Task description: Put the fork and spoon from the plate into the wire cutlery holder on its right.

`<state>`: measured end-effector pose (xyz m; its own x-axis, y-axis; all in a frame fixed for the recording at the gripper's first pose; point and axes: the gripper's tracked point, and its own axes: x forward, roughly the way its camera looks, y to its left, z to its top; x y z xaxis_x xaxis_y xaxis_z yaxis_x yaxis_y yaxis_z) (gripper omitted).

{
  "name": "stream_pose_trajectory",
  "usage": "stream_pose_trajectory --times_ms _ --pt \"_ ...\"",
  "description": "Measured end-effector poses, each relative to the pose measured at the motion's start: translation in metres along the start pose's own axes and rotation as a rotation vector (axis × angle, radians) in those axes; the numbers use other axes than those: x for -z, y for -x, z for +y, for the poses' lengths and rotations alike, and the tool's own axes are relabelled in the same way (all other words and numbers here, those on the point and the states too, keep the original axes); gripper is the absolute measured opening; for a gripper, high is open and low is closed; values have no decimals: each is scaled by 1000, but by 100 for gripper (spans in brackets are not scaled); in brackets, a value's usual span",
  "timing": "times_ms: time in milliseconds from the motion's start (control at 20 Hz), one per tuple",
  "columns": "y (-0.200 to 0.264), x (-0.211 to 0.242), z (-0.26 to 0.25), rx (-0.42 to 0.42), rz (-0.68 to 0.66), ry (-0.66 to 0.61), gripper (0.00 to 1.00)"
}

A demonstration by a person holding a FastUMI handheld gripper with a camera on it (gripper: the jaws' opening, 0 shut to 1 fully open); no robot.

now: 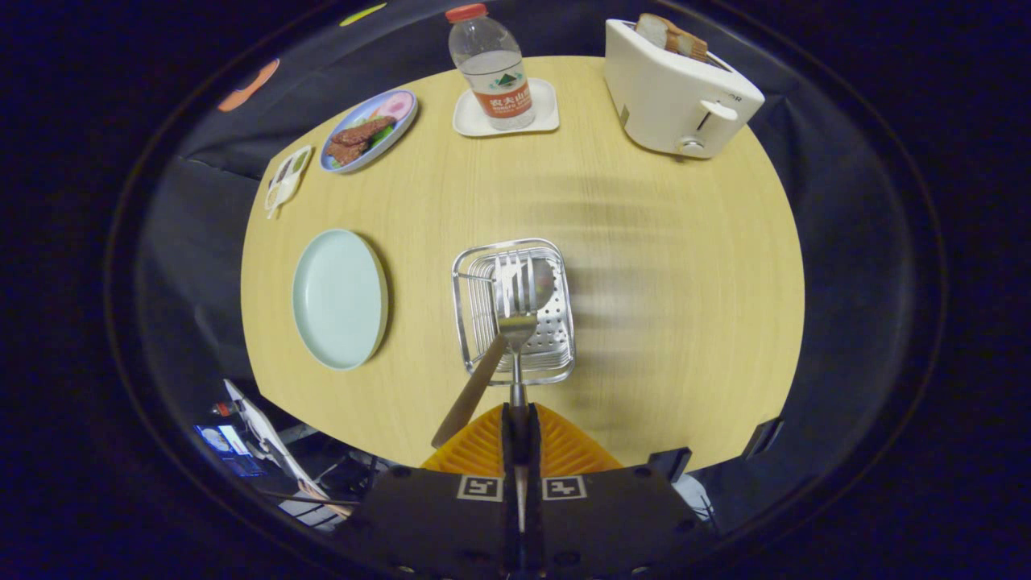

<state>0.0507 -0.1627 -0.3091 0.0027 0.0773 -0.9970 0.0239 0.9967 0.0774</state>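
Observation:
My gripper [515, 412] is shut on the thin metal handle of the fork [515, 310], gripped between the orange fingers [483, 443]. The fork points away from me, and its tines hang over the inside of the wire cutlery holder [471, 290], just ahead of the fingers. The spoon [471, 391] lies in the holder with its bowl by the fork's tines. Its wooden handle leans out over the holder's near rim, towards the left finger. The pale green plate [338, 298] sits left of the holder with nothing on it.
On the round wooden table [685, 306], a water bottle [493, 68] stands on a white coaster at the far side. A white toaster [676, 93] with bread is at the far right. A plate of food [369, 130] and a small dish [286, 179] sit far left.

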Motion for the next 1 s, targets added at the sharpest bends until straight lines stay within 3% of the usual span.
stream_pose_trajectory --times_ms 250,650,850,950,1000 --pt "-3 -2 -3 7 16 -32 5" --pt "11 -21 4 14 -66 -32 9" --pt "19 -27 13 -5 -115 -34 3" --pt "28 -30 18 -18 -138 -45 13" --pt "29 -30 18 -17 -155 -43 12"
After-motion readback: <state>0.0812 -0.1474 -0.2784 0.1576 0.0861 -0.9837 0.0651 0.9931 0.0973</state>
